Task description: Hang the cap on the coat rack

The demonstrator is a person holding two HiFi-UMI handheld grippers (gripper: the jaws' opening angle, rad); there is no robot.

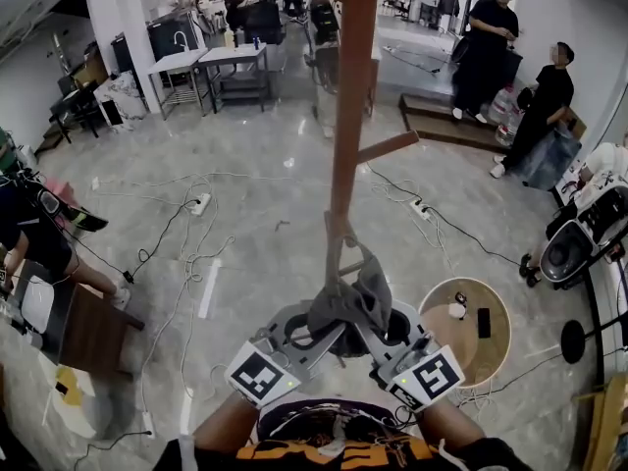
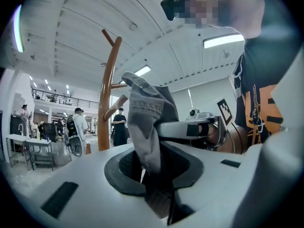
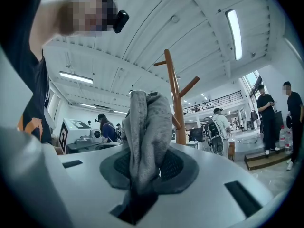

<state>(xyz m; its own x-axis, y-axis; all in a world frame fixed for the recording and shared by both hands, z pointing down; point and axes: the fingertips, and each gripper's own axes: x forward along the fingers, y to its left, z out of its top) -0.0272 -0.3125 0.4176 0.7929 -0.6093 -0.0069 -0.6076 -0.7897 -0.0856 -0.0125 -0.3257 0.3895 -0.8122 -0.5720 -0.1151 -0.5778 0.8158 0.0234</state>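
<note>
A grey cap (image 1: 345, 302) hangs bunched between my two grippers, close in front of the brown wooden coat rack (image 1: 350, 116). My left gripper (image 1: 312, 332) is shut on the cap's left side, and the fabric (image 2: 147, 113) rises out of its jaws (image 2: 154, 175). My right gripper (image 1: 381, 334) is shut on the cap's right side, where the cloth (image 3: 147, 132) stands up from the jaws (image 3: 142, 184). The rack's pole (image 2: 107, 94) and its slanted pegs (image 3: 176, 103) stand just beyond the cap. A short peg (image 1: 388, 147) sticks out to the right above the cap.
A round wooden table (image 1: 466, 330) with small items stands at the right. Cables and power strips (image 1: 196, 234) trail over the grey floor. Two people (image 1: 491, 47) stand at the back right, with a seated person at the left edge (image 1: 29, 234) and grey tables (image 1: 211, 67) at the back.
</note>
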